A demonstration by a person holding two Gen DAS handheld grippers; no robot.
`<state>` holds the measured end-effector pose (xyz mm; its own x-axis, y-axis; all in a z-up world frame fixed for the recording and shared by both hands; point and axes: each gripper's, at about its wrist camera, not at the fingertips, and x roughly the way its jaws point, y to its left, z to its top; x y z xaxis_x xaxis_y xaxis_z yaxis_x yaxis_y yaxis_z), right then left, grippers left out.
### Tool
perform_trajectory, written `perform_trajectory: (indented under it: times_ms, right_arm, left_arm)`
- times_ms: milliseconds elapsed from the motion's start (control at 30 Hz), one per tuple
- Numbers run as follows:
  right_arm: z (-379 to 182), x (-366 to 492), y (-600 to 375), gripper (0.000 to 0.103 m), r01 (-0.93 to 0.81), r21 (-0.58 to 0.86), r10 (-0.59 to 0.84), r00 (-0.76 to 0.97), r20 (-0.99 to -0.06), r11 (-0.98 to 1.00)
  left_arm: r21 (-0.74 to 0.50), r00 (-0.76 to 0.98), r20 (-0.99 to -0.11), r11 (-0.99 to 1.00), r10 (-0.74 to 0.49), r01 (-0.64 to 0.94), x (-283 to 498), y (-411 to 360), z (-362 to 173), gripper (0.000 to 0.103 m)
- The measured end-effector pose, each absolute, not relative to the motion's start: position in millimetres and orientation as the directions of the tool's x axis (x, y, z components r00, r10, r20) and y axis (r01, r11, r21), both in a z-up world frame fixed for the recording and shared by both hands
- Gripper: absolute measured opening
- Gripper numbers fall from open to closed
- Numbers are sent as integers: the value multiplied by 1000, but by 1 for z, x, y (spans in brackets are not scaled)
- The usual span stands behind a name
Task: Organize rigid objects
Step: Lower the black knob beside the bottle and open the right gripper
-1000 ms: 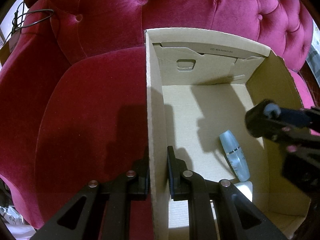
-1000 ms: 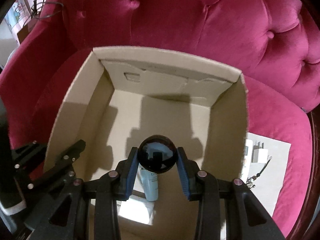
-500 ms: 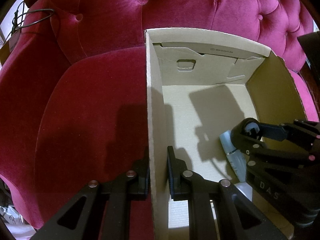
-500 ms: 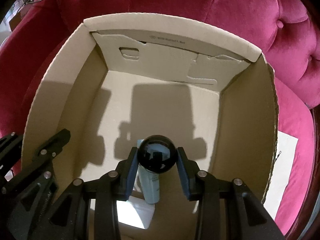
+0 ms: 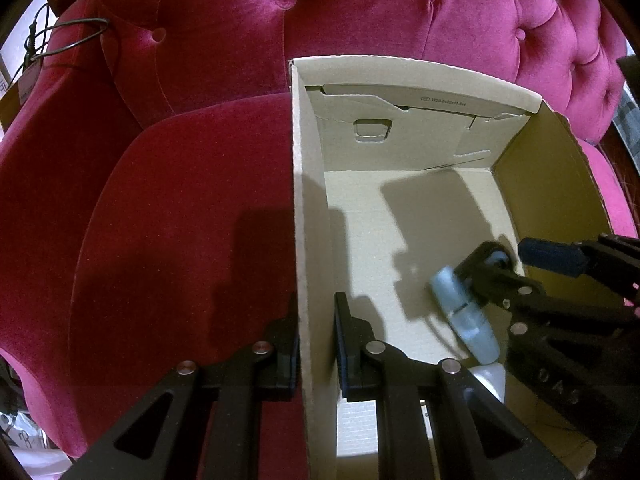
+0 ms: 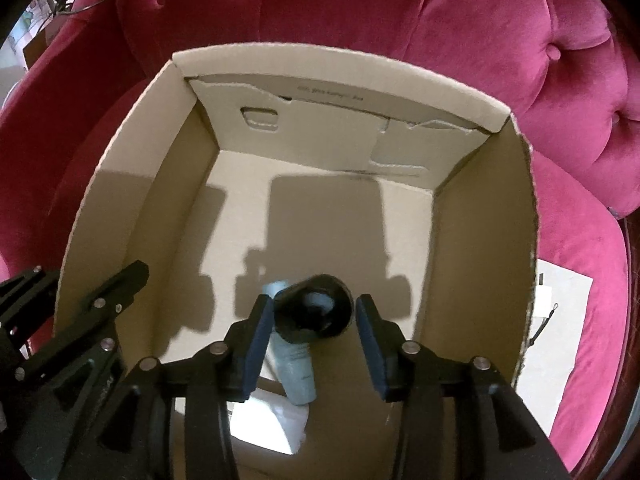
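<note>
An open cardboard box (image 5: pixel 308 208) (image 6: pixel 480 240) sits on a red velvet seat. My left gripper (image 5: pixel 316 344) is shut on the box's left wall. My right gripper (image 6: pixel 314 320) is open inside the box; it also shows in the left wrist view (image 5: pixel 516 256). A round black object (image 6: pixel 314 312) lies loose between its fingers, blurred, against a pale blue bottle (image 6: pixel 292 368) (image 5: pixel 464 312) lying on the box floor. A white item (image 6: pixel 260 424) (image 5: pixel 490 376) lies under the bottle's near end.
The tufted red seat back (image 5: pixel 360 12) rises behind the box. A white sheet with a white charger and cable (image 6: pixel 556 312) lies on the cushion right of the box. A wire (image 5: pixel 60 36) hangs at the far left.
My right gripper went down into the box and opened, letting go of the black object, which dropped onto the bottle. The bottle shifted a little. My left gripper stayed still.
</note>
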<state>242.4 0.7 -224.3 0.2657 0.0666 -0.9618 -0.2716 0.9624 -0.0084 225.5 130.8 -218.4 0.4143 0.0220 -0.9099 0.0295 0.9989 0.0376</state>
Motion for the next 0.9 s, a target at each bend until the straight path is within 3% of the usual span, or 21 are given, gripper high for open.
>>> perform_trajectory:
  times_ms: [133, 733, 900]
  right_arm:
    - [-217, 243, -2, 52, -264, -19, 59, 283, -957, 964]
    - [-176, 233, -16, 52, -236, -13, 73, 352, -933, 972]
    - [-163, 232, -30, 58, -211, -8, 73, 372, -925, 977]
  left_arm:
    - [39, 415, -910, 999, 23, 30, 225, 130, -218, 15]
    - [42, 414, -910, 999, 26, 32, 225, 130, -218, 15]
    - [45, 415, -909, 998, 27, 32, 225, 131, -219, 15]
